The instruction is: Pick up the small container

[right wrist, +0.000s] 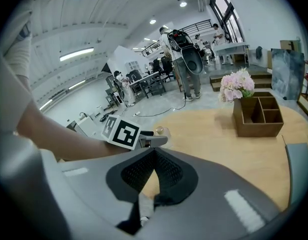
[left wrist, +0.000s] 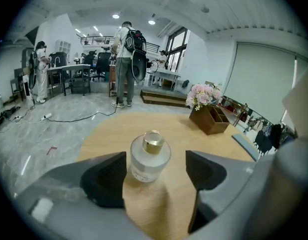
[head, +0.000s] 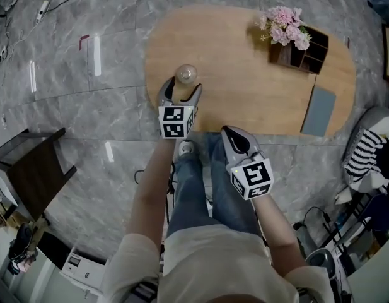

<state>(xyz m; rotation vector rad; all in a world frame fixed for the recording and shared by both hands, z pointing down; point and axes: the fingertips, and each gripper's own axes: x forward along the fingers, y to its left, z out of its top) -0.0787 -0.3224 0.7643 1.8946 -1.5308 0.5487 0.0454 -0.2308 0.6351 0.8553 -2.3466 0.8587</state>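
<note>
The person's left forearm reaches straight forward from the body. It holds the left tongs level at the near edge of the oval light-wood bench, jaws pointing away from the person. The jaws stand wide apart and grip nothing.

Between them stands the small round frosted-glass container with a gold cap. It is upright on the bench, its long axis vertical and the cap on top. In the left gripper view the container sits just beside the left-hand pad, with a clear gap to the right-hand pad. Whether it touches the near pad is not clear.

The right arm is bent closer to the body. It holds the right tongs behind and to the right of the left tongs, over the person's blue-jeaned thigh and short of the bench edge. The right gripper view shows these tongs closed, pads meeting, with nothing between them.

Well ahead and to the right of both tongs are a dark wooden compartment box with pink flowers and a flat grey pad.
</note>
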